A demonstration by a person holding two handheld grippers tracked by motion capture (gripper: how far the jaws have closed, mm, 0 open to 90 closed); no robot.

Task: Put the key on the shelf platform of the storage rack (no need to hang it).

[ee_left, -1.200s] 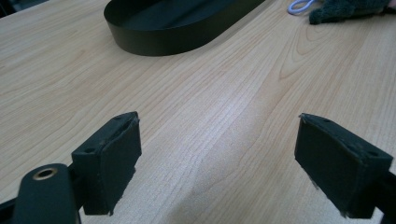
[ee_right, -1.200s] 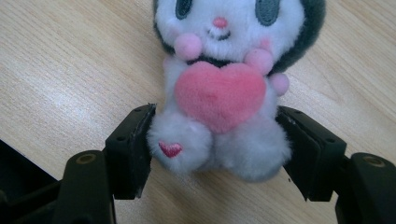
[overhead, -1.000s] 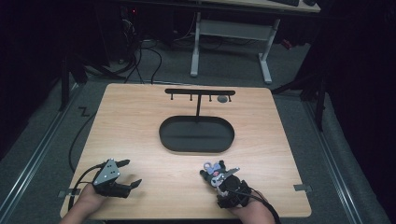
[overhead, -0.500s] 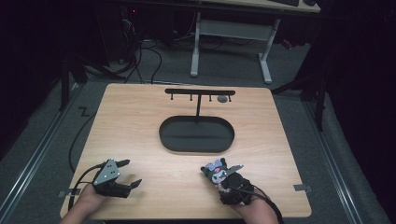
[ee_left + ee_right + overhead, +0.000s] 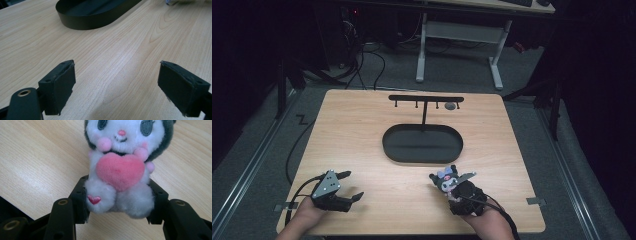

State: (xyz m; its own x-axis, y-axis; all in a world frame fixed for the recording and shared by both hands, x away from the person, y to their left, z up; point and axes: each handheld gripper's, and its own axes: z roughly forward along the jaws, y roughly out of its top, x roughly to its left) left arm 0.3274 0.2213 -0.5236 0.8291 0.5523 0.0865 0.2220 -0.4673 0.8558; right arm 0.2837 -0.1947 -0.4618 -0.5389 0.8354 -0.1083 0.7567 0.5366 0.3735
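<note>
While tray [image 5: 422, 145] seems empty | right gripper [image 5: 452, 186] clamps plush [image 5: 445, 179]

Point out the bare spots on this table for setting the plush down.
Bare wood lies between the oval tray and the table's left edge, between the two claws, and right of the tray. The right claw grips the plush toy; left claw open.

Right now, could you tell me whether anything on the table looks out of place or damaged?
Nothing stands out: the plush toy sits intact in the right gripper, and the black tray and hook stand stand upright.
</note>
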